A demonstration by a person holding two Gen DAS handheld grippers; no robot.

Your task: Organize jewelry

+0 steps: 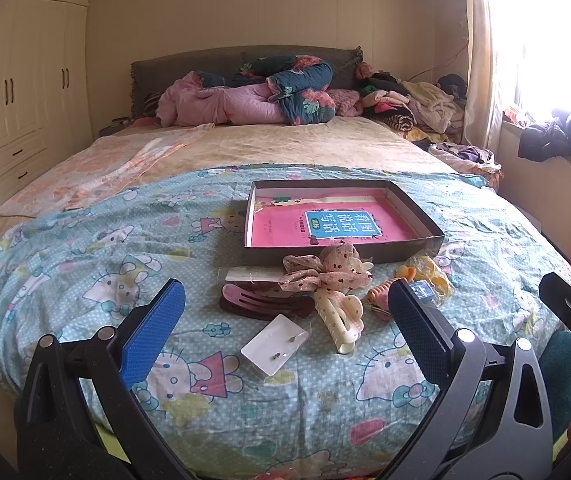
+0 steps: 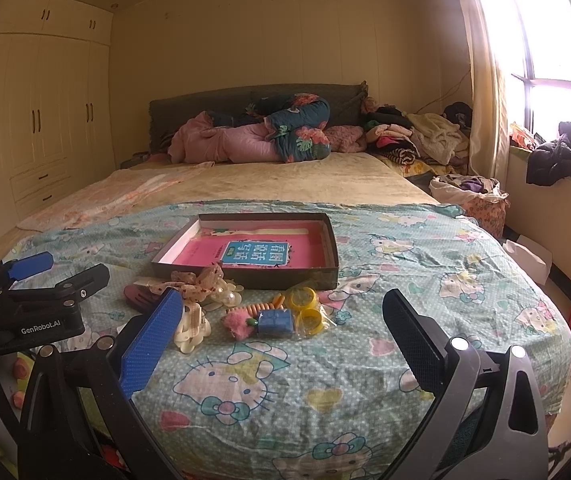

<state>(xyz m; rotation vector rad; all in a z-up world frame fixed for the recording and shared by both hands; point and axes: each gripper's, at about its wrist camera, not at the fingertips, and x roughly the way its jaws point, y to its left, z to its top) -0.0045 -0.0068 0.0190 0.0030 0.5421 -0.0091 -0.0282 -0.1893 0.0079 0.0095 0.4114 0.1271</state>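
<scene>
While hovering over bed, left gripper and right gripper gape wide, empty.

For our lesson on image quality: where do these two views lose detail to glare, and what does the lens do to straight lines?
Left wrist view: the window is blown out white. Right wrist view: the same glare, though window bars show. Both: fisheye bows the wardrobe, corners dark.
</scene>
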